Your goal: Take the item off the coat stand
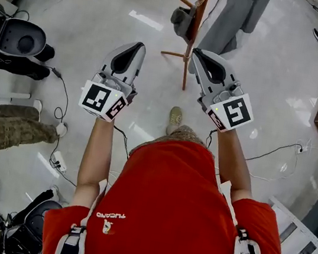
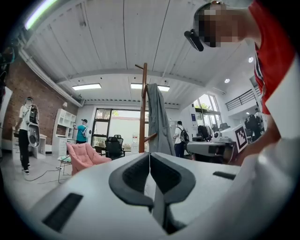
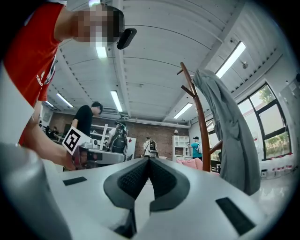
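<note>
Nothing of the task is done yet, as far as these views show: the grey garment (image 1: 238,15) hangs on the wooden coat stand (image 1: 195,34), draped down the pole's 3 o'clock side in the head view, with its hem clear of the pale floor (image 1: 262,80). A smaller dark piece (image 1: 183,18), which I cannot identify, hangs from a peg on the pole's 9 o'clock side. The stand is at the person's 12 o'clock, ahead of both tongs and apart from them. The left gripper (image 1: 139,46) is held out at about 11 o'clock and the right gripper (image 1: 196,52) at about 1 o'clock, with the stand's base between their tips and a little beyond. Each gripper's own view shows its two dark pads pressed together with nothing between them, so both tongs are closed and empty. From the left gripper the garment shows at 12 o'clock, just right of the pole; from the right gripper it fills the 3 o'clock side and looks closer. By my reading this is the approach. What is left is all of the work: opening a pair of jaws, closing in on the cloth, gripping it high near the peg, and lifting it up and off the stand.
</note>
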